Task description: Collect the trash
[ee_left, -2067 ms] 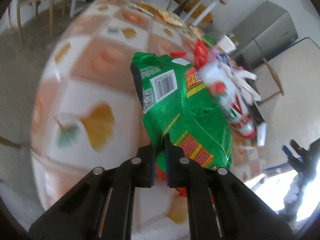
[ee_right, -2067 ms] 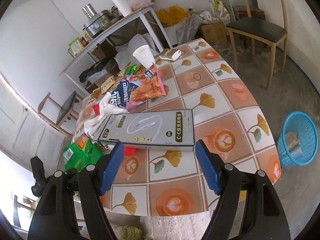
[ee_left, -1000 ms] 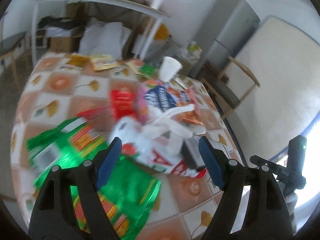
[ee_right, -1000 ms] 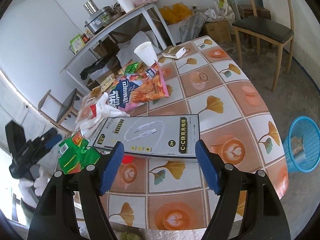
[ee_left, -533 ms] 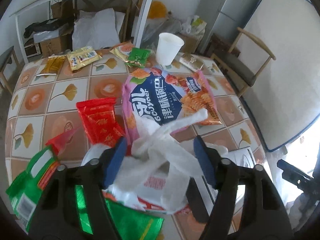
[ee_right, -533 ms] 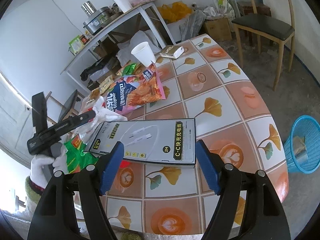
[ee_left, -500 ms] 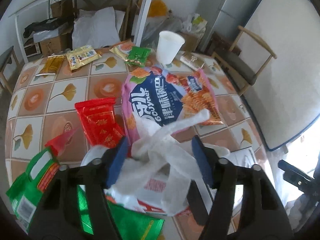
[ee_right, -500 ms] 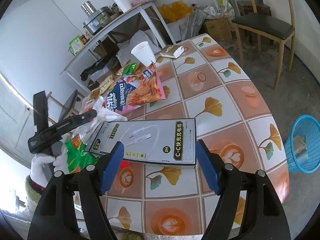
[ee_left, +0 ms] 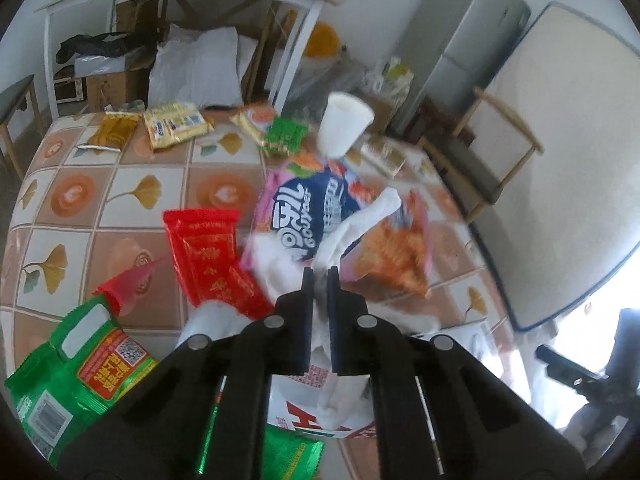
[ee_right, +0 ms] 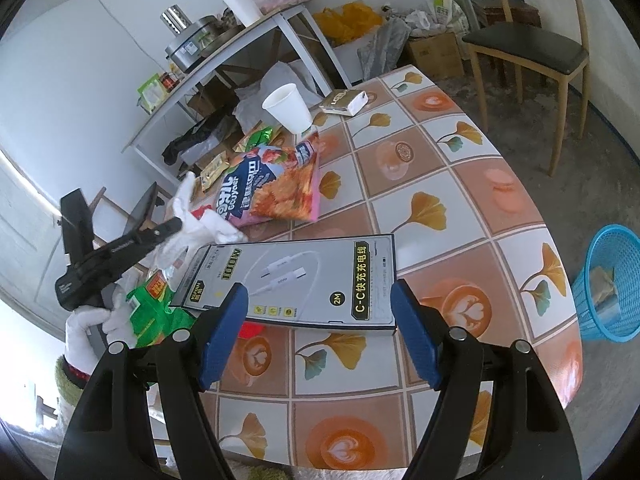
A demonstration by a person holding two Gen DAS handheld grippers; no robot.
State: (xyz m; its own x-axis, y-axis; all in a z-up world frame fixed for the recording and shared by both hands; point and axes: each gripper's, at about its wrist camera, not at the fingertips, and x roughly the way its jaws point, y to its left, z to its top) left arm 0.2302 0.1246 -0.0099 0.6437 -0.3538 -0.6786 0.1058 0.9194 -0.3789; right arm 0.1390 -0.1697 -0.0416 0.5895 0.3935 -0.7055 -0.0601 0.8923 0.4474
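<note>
My left gripper [ee_left: 319, 272] has its jaws closing tight on a twisted handle of the white plastic bag [ee_left: 360, 224], which is pinched between the fingertips. From the right wrist view the same gripper [ee_right: 176, 222], in a white-gloved hand, lifts that bag [ee_right: 208, 226] at the table's left. Loose wrappers lie around: a pink-and-blue chip bag [ee_left: 304, 216], a red packet [ee_left: 204, 248] and a green bag [ee_left: 80, 372]. My right gripper [ee_right: 320, 292] stands open above the near edge of a flat grey cable box [ee_right: 296, 276], not touching it.
A paper cup [ee_right: 290, 108] and a small carton [ee_right: 344, 102] stand at the far end of the tiled table [ee_right: 460, 184]. Yellow packets [ee_left: 172, 124] lie at its far left. A blue basket [ee_right: 608, 280] sits on the floor at right, a chair [ee_right: 528, 48] behind.
The left gripper let the green bag drop on the table, swung over to the white plastic bag and closed on its handle. The right gripper stayed open and almost still.
</note>
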